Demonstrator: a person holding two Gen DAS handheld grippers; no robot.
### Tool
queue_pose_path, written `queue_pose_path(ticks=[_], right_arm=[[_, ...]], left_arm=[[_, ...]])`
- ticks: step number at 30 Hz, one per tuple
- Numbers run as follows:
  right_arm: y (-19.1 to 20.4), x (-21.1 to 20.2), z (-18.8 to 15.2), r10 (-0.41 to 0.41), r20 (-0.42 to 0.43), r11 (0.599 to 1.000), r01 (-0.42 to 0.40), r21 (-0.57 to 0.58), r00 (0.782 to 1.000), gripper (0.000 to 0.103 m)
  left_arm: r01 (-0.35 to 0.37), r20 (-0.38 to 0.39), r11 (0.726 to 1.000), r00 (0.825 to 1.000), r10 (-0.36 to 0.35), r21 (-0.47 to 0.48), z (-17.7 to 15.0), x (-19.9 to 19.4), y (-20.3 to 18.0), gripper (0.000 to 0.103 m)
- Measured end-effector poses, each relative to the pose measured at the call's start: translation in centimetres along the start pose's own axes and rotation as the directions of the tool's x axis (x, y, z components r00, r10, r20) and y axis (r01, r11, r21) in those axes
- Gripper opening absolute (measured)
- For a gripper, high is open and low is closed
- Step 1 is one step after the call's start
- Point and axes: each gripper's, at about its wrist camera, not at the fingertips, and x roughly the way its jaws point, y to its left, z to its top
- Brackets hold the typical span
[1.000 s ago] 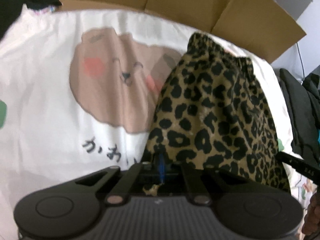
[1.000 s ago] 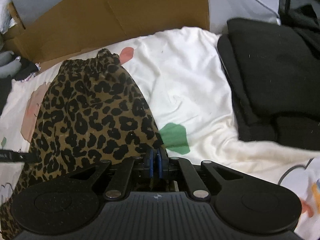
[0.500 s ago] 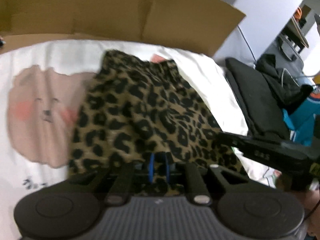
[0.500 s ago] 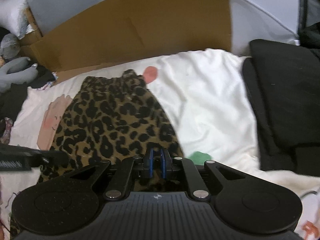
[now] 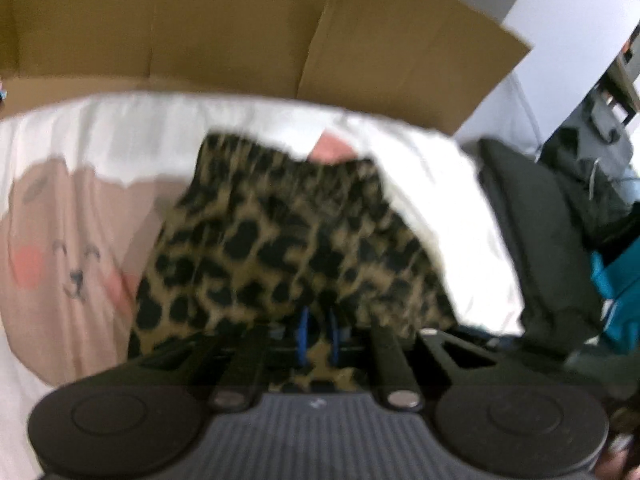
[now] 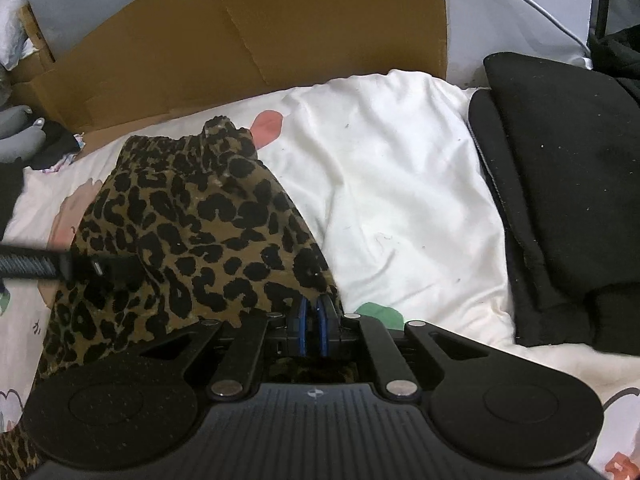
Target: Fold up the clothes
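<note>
A leopard-print garment (image 5: pixel 280 240) lies on a white blanket, waistband at the far end. My left gripper (image 5: pixel 319 336) is at the garment's near edge, its blue pads shut on a fold of the leopard cloth; this view is blurred. In the right wrist view the same garment (image 6: pixel 192 220) spreads to the left. My right gripper (image 6: pixel 312 328) is shut on its near right corner. The left gripper's black finger (image 6: pixel 80 266) reaches in from the left across the cloth.
The white blanket (image 6: pixel 400 180) carries a brown bear print (image 5: pixel 68 248). Brown cardboard (image 6: pixel 240 40) stands along the far side. A stack of folded black clothes (image 6: pixel 560 180) lies to the right. A grey soft toy (image 6: pixel 16 132) sits at the far left.
My left gripper has moved right along the garment's near edge, from its left corner toward the right gripper, taking cloth with it. The right gripper has shifted slightly, still shut on its corner.
</note>
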Motion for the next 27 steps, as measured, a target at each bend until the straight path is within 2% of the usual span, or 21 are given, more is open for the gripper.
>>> queue_pose_path(ticks=[5,10,15,21,24,27], right_arm=[[0.4,-0.6,0.7,0.005,0.034,1.0,-0.005,-0.005,0.999,0.012],[0.8,-0.4,0.9,0.017,0.028,1.0,-0.016,-0.024,0.999,0.012],[0.5,0.1,0.8,0.007,0.007,1.0,-0.007,-0.018,1.0,0.012],[0.0,-0.1,0.8,-0.003,-0.005,1.0,0.003,0.003,1.0,0.011],[-0.1,-0.2,0.7,-0.005,-0.006,1.0,0.005,0.01,1.0,0.011],[0.0,-0.5,0.8,-0.002,0.002,1.0,0.002,0.019,1.0,0.011]], left_arm=[[-0.019,0.034,1.0,0.999,0.018,0.021,1.5,0.0,-0.1,0.011],[-0.028,0.039,1.0,0.999,0.029,-0.01,2.4,1.0,1.0,0.013],[-0.029,0.011,0.999,1.0,0.029,-0.042,2.7,2.9,2.0,0.013],[-0.019,-0.041,0.988,0.999,0.012,-0.156,3.1,4.6,3.5,0.009],[-0.034,-0.062,0.991,0.998,0.026,-0.13,3.6,4.0,2.8,0.009],[-0.019,-0.044,0.994,0.999,0.014,-0.108,3.8,2.2,2.2,0.012]])
